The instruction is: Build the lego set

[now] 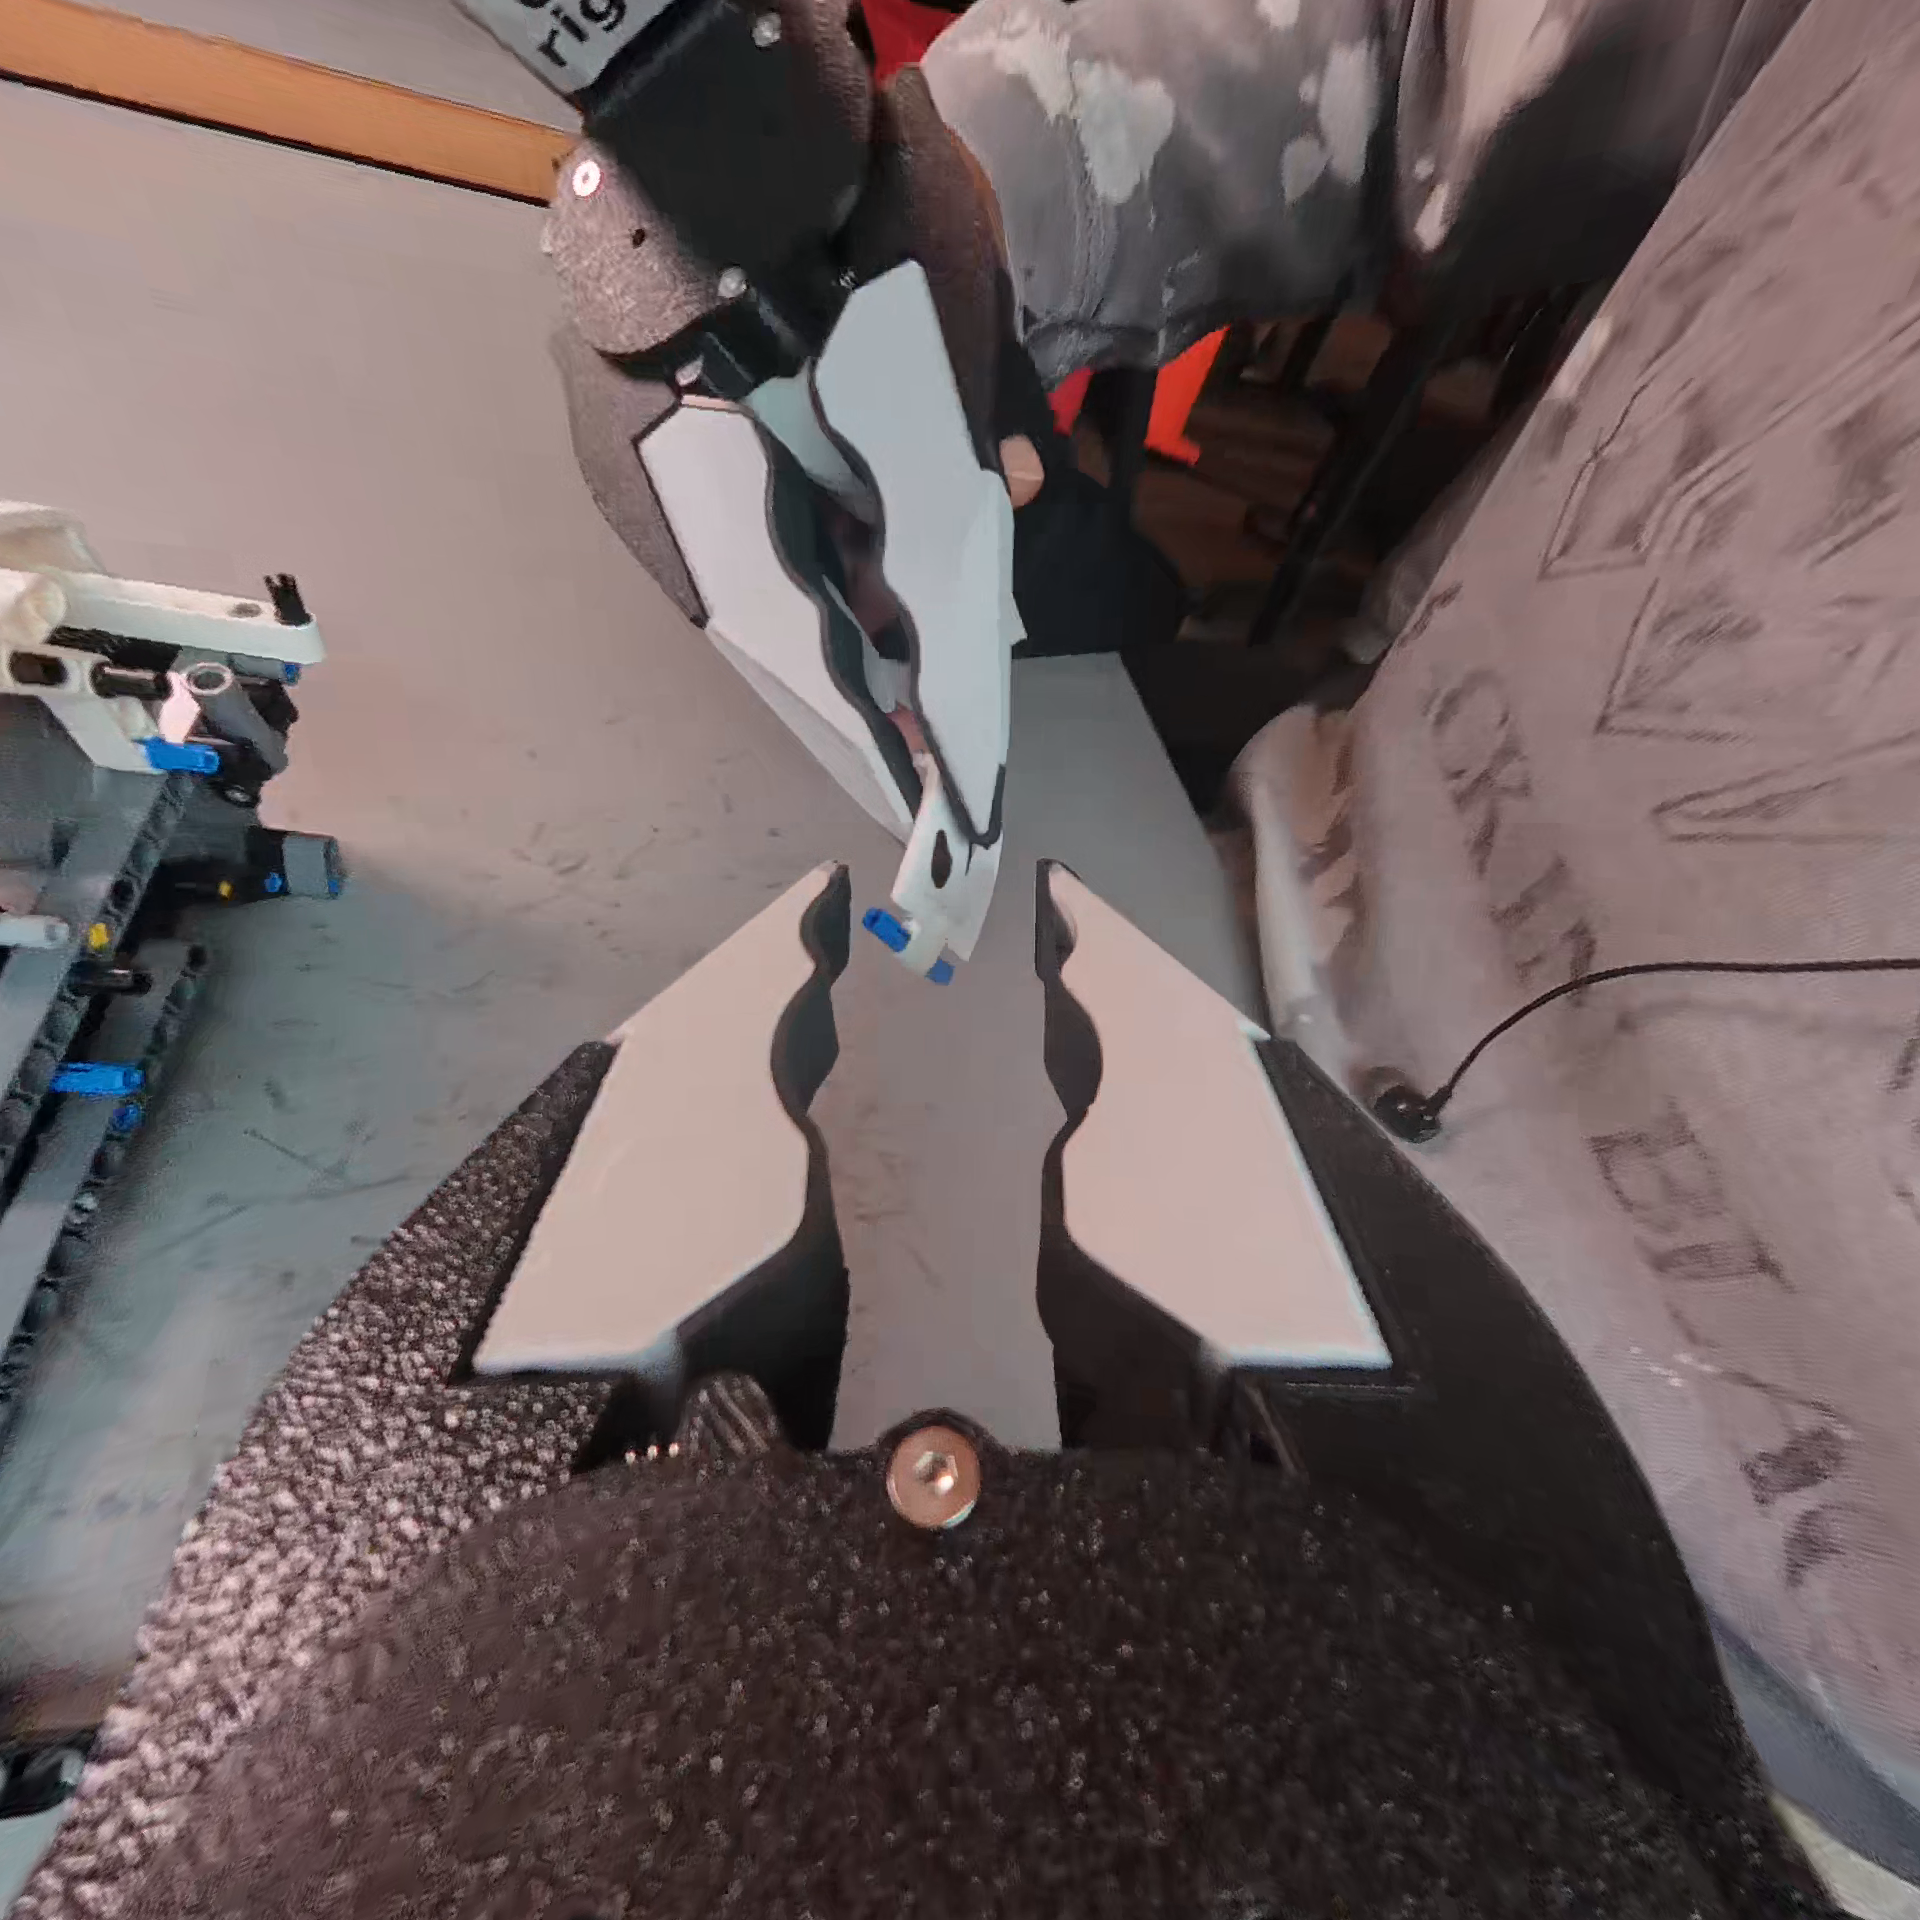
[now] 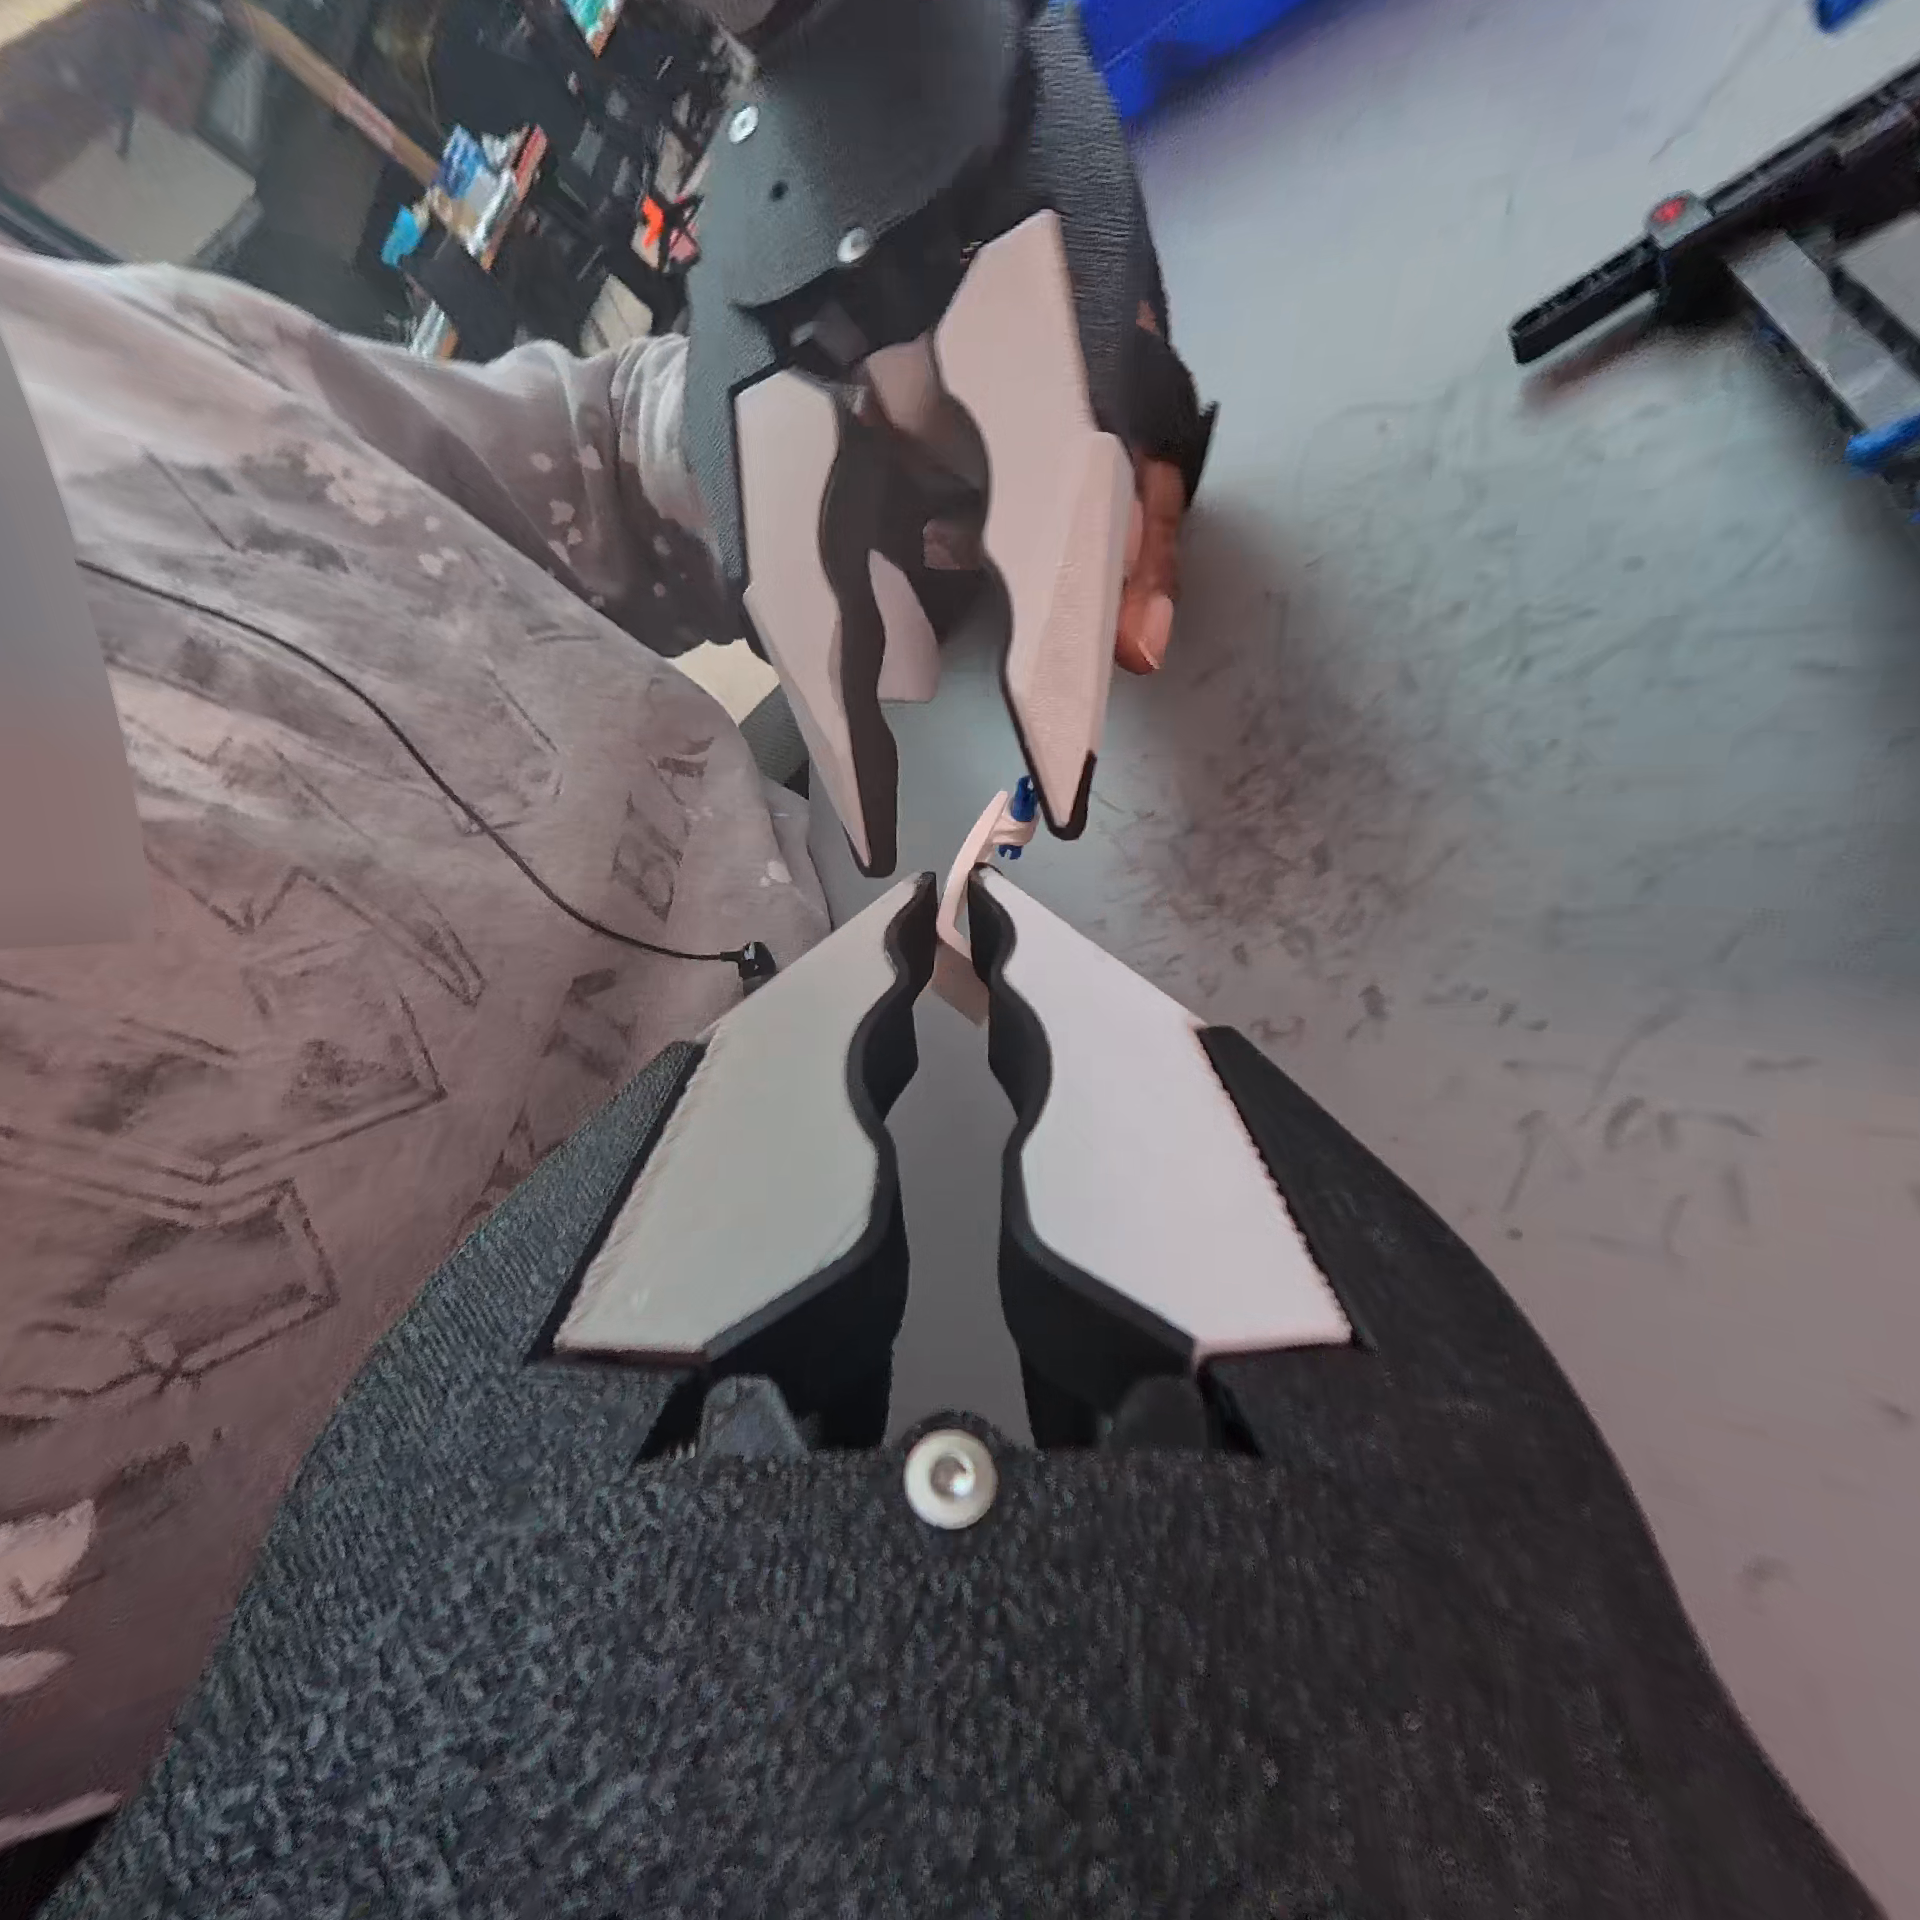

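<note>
Lego piece (image 1: 940,894), a small white angled part with blue pins (image 1: 883,927) at its lower end, hangs above the grey bench (image 1: 468,727), pinched between the tips of the right gripper (image 2: 948,883). In the right wrist view the right gripper's jaws are nearly closed, with only the thin white part between their tips; the part pokes forward past them, blue pins at its far end. In the left wrist view the same gripper reaches down from the top of the picture, a gloved hand (image 1: 956,343) wrapped around its black body.

Just below it, the left gripper (image 1: 940,873) has its jaws apart with a clear gap and nothing between them. The white piece sits just ahead of the gap, near the left fingertip, not touching either finger. In the right wrist view the left gripper points down toward the piece, its tips standing either side of the blue pins, a hand (image 2: 1148,540) gripping it from behind.

At the left edge of the left wrist view stands a partly built Lego model (image 1: 135,790) of grey, black and white beams studded with blue pins, well apart from both grippers. A person's grey patterned sweatshirt (image 1: 1662,727) fills the right side, with a thin black cable (image 1: 1558,987) running across it
</note>
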